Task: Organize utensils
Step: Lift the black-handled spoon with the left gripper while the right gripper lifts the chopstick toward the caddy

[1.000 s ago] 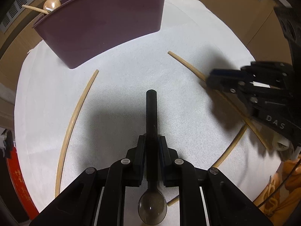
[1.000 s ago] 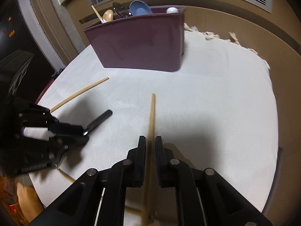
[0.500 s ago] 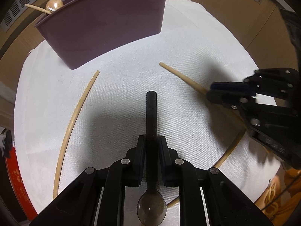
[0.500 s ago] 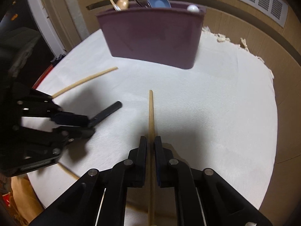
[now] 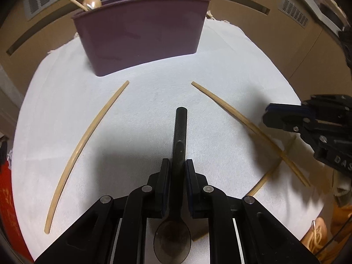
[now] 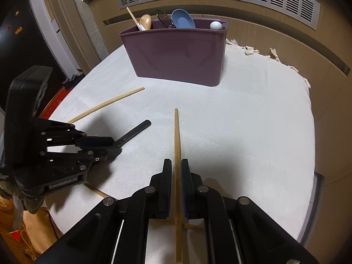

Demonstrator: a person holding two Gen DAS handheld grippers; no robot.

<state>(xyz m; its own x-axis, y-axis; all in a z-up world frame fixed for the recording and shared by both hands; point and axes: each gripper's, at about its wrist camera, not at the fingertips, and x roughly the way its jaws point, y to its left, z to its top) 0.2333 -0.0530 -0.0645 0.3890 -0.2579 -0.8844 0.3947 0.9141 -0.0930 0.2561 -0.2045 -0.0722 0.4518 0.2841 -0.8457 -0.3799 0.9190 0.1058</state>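
On the white cloth (image 5: 220, 70) lie two loose chopsticks (image 5: 83, 145); a third (image 6: 176, 145) is clamped in the right gripper (image 6: 176, 169), and the left gripper (image 5: 177, 171) clamps one black spoon (image 5: 179, 136). One purple bin (image 6: 178, 55) stands behind, now nearer and more centred in both views than a second ago.

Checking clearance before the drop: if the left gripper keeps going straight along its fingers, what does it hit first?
Likely the white cloth just beyond the black spoon held by the left gripper, short of the purple bin. Depth is unclear.
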